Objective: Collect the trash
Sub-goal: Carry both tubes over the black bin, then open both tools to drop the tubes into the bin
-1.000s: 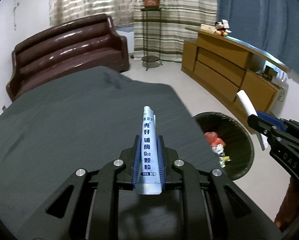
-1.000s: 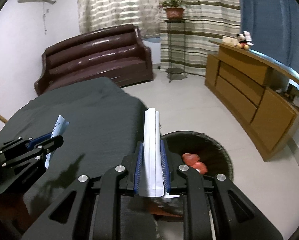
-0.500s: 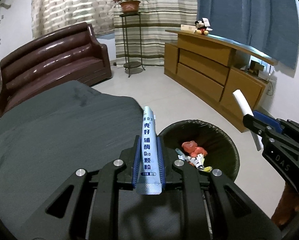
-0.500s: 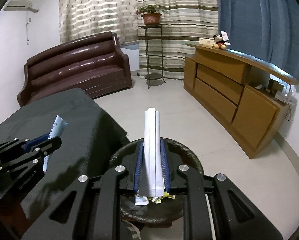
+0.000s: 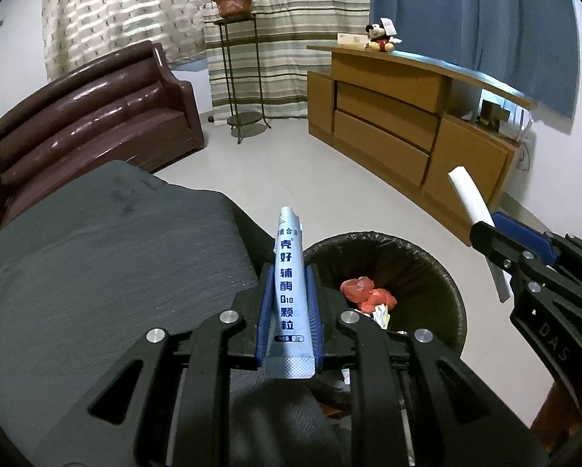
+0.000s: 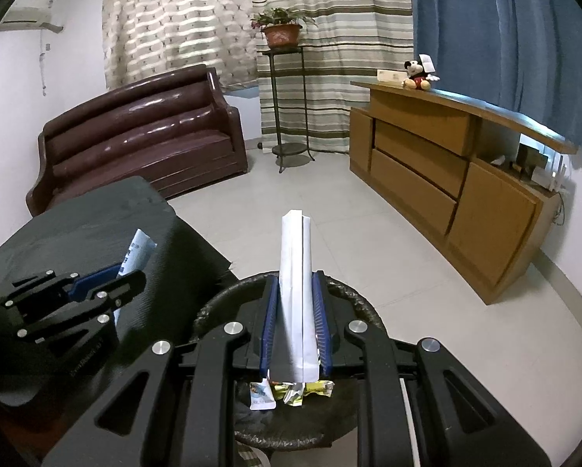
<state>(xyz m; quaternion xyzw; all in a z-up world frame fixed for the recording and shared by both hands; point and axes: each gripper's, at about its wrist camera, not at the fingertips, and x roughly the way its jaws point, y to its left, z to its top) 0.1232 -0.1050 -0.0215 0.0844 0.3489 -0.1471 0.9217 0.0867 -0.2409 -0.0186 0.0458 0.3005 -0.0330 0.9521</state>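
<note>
Blue-padded left gripper [image 5: 289,303] is clamped on a pale blue sachet [image 5: 289,284] printed with Chinese characters, held upright above the near right edge of the dark grey table cover [image 5: 108,257]. Right gripper [image 6: 298,323] is clamped on a folded white paper strip [image 6: 295,292], directly over the black-lined bin [image 6: 353,303]. Bin [image 5: 442,276] sits on the floor just right of the table and contains red wrappers [image 5: 363,292] and other small packets.
</note>
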